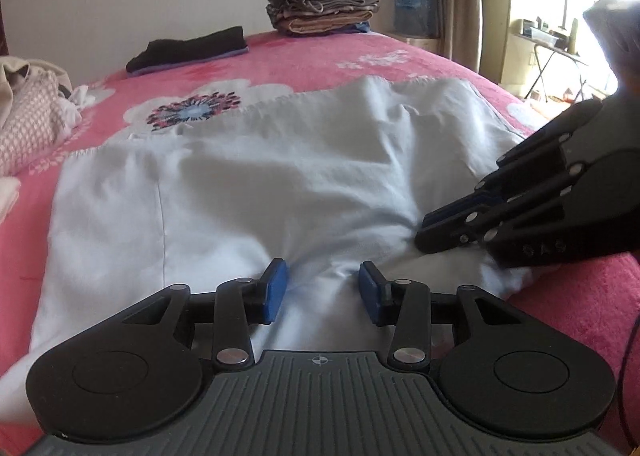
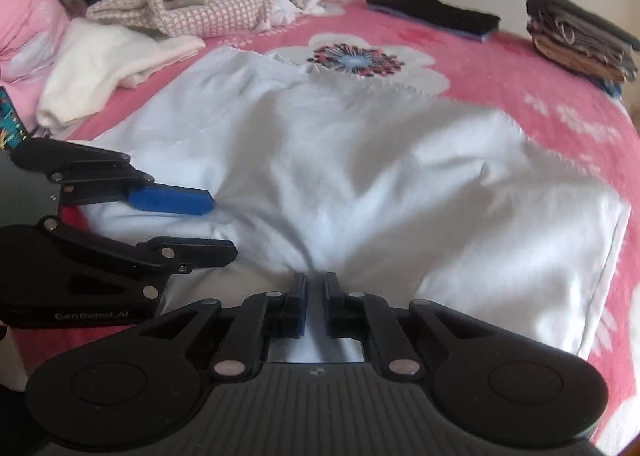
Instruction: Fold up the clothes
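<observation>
A pale white garment [image 1: 248, 184] lies spread over the pink flowered blanket [image 1: 320, 52], its near edge bunched at 6 o'clock in both wrist views. The left gripper [image 1: 323, 288] sits low on that edge with its blue pads [image 1: 276, 288] well apart — cloth lies between them, ungripped. The right gripper [image 2: 316, 302] has its fingers nearly together, pinching a ridge of the same fabric. At 12 o'clock in the left view stands a stack of folded clothes [image 1: 324, 6]; a dark folded piece [image 1: 188, 50] lies at 11, and an unfolded heap [image 2: 208, 0] at 11 in the right view.
</observation>
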Motion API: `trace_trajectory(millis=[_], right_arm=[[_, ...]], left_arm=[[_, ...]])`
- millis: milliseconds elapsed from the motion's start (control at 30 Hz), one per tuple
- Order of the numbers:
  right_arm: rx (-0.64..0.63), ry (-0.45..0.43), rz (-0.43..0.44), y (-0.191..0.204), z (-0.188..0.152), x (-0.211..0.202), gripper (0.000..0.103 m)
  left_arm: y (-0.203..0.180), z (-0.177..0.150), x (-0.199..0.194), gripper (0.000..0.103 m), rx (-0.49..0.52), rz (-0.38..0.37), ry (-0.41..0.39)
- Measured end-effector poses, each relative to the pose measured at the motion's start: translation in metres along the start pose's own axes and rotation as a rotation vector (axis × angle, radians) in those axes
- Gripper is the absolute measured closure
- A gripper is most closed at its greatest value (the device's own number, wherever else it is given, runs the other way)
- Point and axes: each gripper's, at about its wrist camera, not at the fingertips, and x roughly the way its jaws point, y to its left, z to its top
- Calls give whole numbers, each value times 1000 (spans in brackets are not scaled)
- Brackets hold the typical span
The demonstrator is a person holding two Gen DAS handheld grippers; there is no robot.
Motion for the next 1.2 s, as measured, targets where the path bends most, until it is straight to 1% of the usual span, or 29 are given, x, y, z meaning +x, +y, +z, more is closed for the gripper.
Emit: trace_trajectory(millis=[33,100,167,267,300,367,400,433,467,500,567,600,700,733,767,800,900,967,1100,1200], right_arm=[[7,5,-3,-1,3,-2,96],[11,4,-15,-1,10,-13,94],[17,-51,31,-1,17,-27,94],[-34,-68,62,8,27,-23,94],[-59,-52,53,10,28,-13,94],[-77,-4,1,8,25,12,96],[-55,7,-32,2,23,19,97],[-1,3,-28,-7,25,18,99],[55,-2,-36,-14,28,13,98],[79,-16,-55,-16,32,6,97],[69,-40,-17,-14,35,-7,97],[65,-41,34,-10,38,-10,97],[7,-12,150,6,46,1,97],[-24,11,144,12,48,14,97],[-39,27,110,15,50,27,97],[-22,37,64,13,51,42,97],[164,14,68,-11,61,50,97],[212,-37,36,-22,64,32,96],[140,-7,46,-12,42,5,95],[85,15,53,-5,26,-15,95]], left_arm=[[0,1,-3,59,2,-2,-3],[1,2,-9,54,5,-5,-9],[2,2,-9,53,9,-11,-8],[2,2,-8,51,0,-14,-6],[2,2,-7,51,3,-14,-5],[1,1,-9,50,16,-10,-4],[1,1,-11,48,21,-7,-6],[1,0,-13,47,26,0,-6],[0,-1,-15,45,31,7,-6],[0,-2,-18,44,33,13,-7],[-1,-1,-22,42,39,21,-4],[-2,-2,-24,41,48,24,-2],[-7,-8,-27,37,86,33,-1],[-9,-11,-26,37,100,38,0],[-9,-12,-25,37,102,43,-1],[-10,-13,-25,37,104,46,-2],[-7,-11,-26,36,84,40,2],[-4,-9,-29,36,83,40,0],[0,-5,-40,36,83,52,-24],[3,-1,-43,36,68,43,-46]])
